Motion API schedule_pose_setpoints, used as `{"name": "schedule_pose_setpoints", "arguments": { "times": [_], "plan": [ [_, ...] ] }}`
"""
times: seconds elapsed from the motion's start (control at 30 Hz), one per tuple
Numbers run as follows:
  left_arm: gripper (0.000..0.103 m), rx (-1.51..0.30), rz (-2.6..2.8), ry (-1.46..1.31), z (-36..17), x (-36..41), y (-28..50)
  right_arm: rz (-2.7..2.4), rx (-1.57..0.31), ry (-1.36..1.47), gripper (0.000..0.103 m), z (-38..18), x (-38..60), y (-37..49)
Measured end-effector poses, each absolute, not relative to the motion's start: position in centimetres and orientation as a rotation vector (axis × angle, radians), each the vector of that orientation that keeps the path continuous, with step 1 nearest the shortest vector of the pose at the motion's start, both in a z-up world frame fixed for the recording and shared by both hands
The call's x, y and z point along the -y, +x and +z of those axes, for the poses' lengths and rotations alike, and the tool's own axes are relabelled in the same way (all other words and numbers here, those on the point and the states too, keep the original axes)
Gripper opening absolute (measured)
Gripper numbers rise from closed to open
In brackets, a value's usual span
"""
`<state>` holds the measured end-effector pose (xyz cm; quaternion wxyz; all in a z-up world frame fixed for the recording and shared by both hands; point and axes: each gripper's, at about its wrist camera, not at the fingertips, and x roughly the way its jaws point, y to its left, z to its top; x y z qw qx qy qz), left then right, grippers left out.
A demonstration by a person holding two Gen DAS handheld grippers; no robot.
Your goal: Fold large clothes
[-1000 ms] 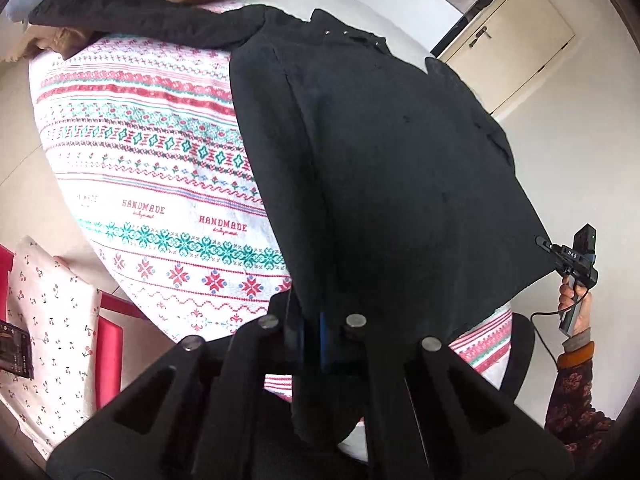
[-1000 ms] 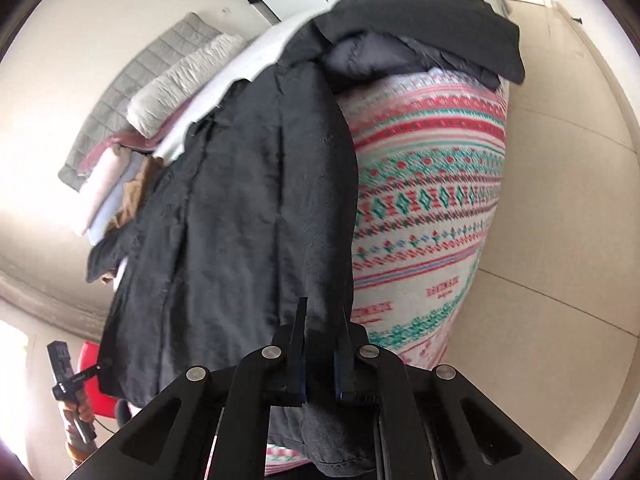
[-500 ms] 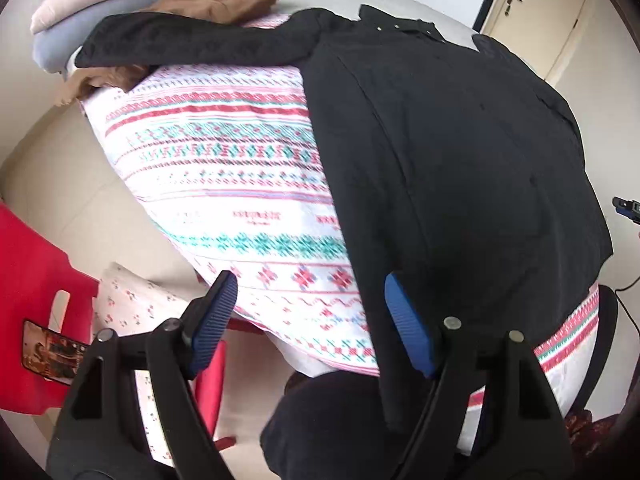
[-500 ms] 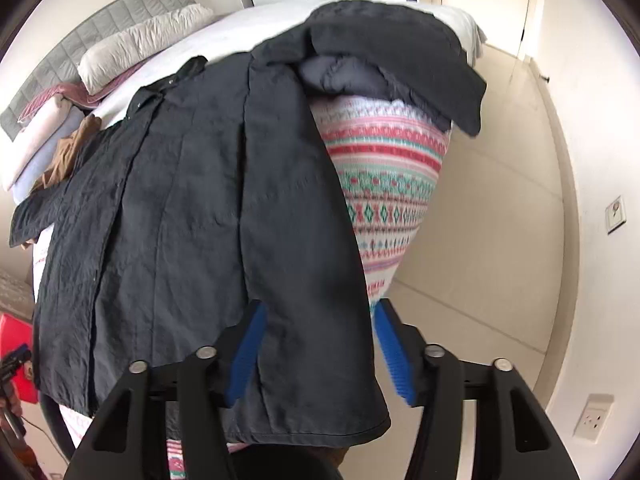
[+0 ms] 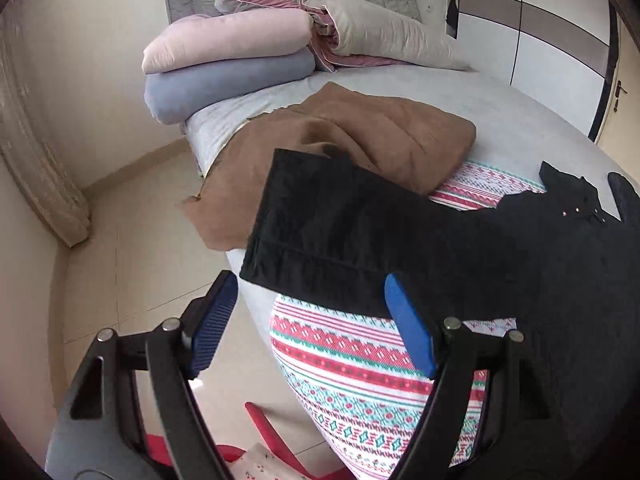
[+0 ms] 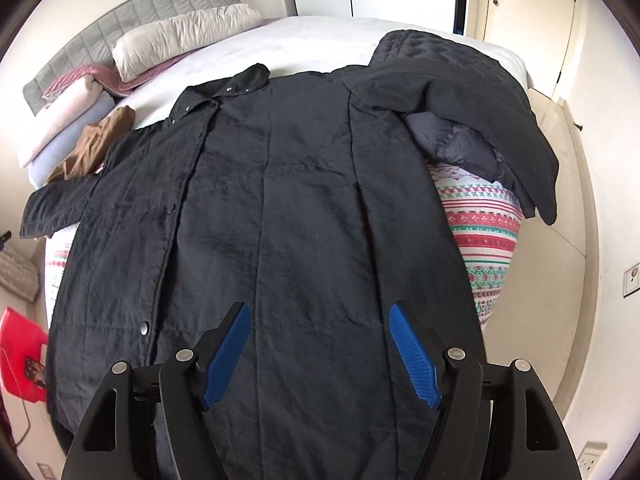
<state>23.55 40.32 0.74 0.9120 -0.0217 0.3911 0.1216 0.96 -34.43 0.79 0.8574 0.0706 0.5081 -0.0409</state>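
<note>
The black coat (image 6: 256, 216) lies flat on the patterned blanket (image 5: 360, 364) on the bed, one sleeve (image 5: 332, 236) reaching over the edge. That sleeve could slide off because it hangs loose. The left gripper (image 5: 312, 328) and the right gripper (image 6: 320, 352) are both wide apart, holding nothing. Only the left view shows the brown coat (image 5: 380, 136) up close; only the right view shows the dark jacket (image 6: 460, 92).

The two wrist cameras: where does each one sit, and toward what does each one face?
Left wrist: sits behind the open left gripper, above the bed's side edge, facing the black coat's sleeve, the brown garment and the pillows; only the gripper's own fingers show.
Right wrist: sits behind the open right gripper, above the coat's hem, facing along it toward the headboard; only its fingers show.
Shared: the coat, the brown garment, the pillows, the patterned cover.
</note>
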Motion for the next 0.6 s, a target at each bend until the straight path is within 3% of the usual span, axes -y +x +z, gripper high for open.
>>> {"name": "schedule_pose_setpoints", "arguments": {
  "times": [0.27, 0.33, 0.37, 0.4, 0.6],
  "plan": [
    [0.071, -0.875, 0.368, -0.071, -2.1, -44.4, 32.8, -0.091, -1.128, 0.114, 0.073, -1.7, 31.5, 5.6],
    [0.055, -0.902, 0.367, -0.103, -3.6, -45.1, 33.8, -0.082, -1.144, 0.098, 0.073, -2.1, 30.6, 6.8],
    [0.019, -0.915, 0.338, -0.132, -4.1, -45.1, 34.2, -0.074, -1.150, 0.088, 0.073, -2.3, 30.0, 7.4],
    [0.011, -0.919, 0.310, -0.162, -4.4, -45.1, 34.2, -0.065, -1.156, 0.077, 0.073, -2.5, 29.5, 7.9],
    [0.010, -0.550, 0.405, -0.232, 0.4, -44.9, 29.3, -0.036, -1.183, -0.029, 0.073, -3.6, 26.7, 10.0]
  ]
}}
